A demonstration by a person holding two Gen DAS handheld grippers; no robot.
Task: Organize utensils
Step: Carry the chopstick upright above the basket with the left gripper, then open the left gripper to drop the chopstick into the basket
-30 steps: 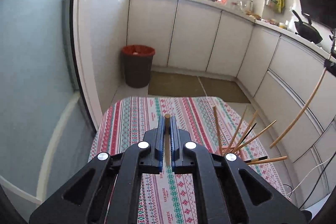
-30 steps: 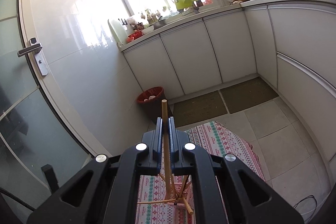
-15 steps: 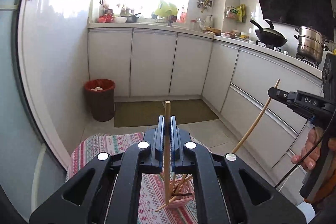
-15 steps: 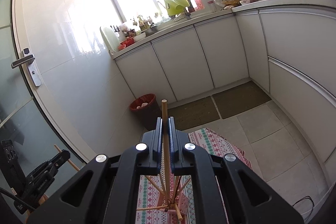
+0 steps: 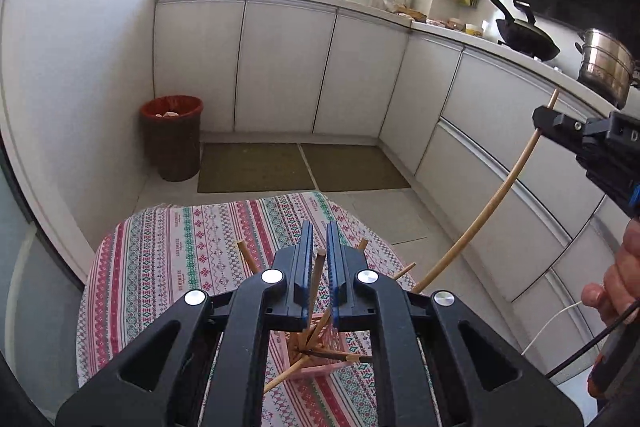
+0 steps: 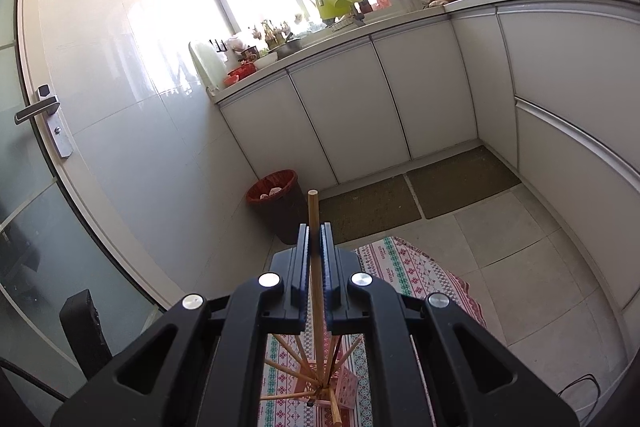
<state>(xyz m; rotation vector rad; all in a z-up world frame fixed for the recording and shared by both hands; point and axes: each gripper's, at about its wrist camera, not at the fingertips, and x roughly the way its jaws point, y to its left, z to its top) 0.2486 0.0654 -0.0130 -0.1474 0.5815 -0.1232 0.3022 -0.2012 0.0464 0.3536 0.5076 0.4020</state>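
My left gripper [image 5: 317,227] is open above a pink slotted holder [image 5: 320,355] on the striped tablecloth. A wooden chopstick [image 5: 318,267] stands loose between its blue pads, its lower end in the holder among several other chopsticks. My right gripper [image 6: 316,227] is shut on a wooden chopstick [image 6: 314,215] held upright, its lower end reaching into the pink holder [image 6: 344,389]. The right gripper also shows in the left wrist view [image 5: 540,117], gripping that long chopstick [image 5: 492,203].
The holder stands on a small table with a striped cloth [image 5: 168,267]. A red-lined bin [image 5: 172,135] stands by the wall. White cabinets [image 5: 280,67] and floor mats [image 5: 256,167] lie beyond. A glass door [image 6: 44,123] is at the left.
My left gripper's jaws have opened, and its chopstick has dropped lower into the holder. The left camera tilted down toward the table. The right gripper stays shut on its chopstick.
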